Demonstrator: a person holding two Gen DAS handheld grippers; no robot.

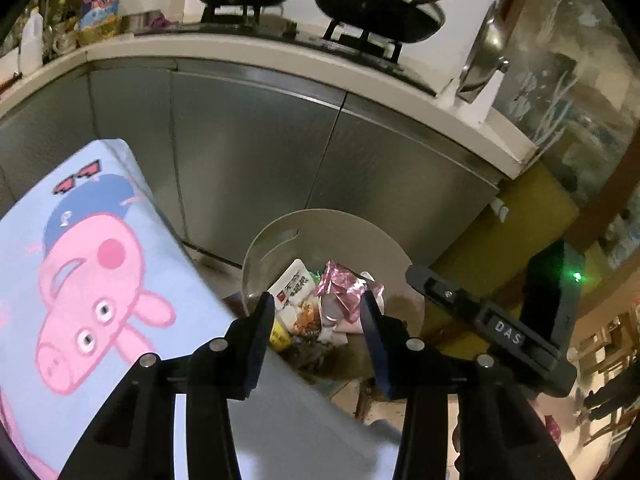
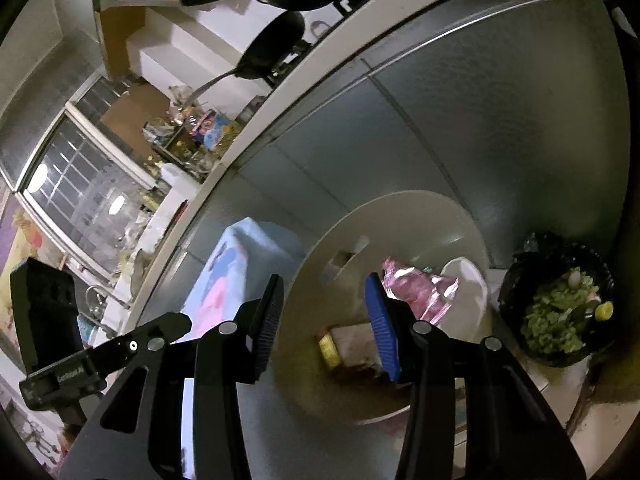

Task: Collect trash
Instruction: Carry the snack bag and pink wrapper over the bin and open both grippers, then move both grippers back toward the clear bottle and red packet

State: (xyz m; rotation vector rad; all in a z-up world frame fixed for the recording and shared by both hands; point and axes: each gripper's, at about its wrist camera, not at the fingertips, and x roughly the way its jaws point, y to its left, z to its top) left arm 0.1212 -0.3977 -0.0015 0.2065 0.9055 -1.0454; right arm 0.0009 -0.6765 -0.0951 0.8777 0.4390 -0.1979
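Scene: a kitchen floor in front of steel cabinet doors (image 1: 256, 152), two hand-held grippers poised over a white trash bin (image 1: 328, 224).
Landmark: the trash bin stands against the cabinet doors, below the tabletop (image 1: 280, 56) that carries the stove and pans.
Trash: a crumpled pink foil wrapper (image 1: 340, 288) lies on top of the heap inside the bin; just beside it, toward the blue box, sits a white printed snack packet (image 1: 294, 292); a small yellow item (image 1: 279, 336) shows lower in the bin.
Left hand-held gripper (image 1: 318, 308): released, jaws spread wide, nothing between them, held above the bin's mouth.
Right hand-held gripper (image 2: 324, 300): also released and empty, aimed at the bin from the side away from the blue box.
Beside the bin: a pale blue box with a pink cartoon pig (image 1: 92, 264) on one side; on the other, a black bag of green vegetable scraps (image 2: 560, 312) on the floor.
Handling: the wrappers look feather-light, thin and crinkly; the foil is likely slick and will crush flat under the pads.
Where to grip: a raised fold or bunched edge of the pink wrapper probably offers the surest pinch; a flat face may slip.
Caution: the scrap bag looks soft and loose; its rim seems the only firm hold.
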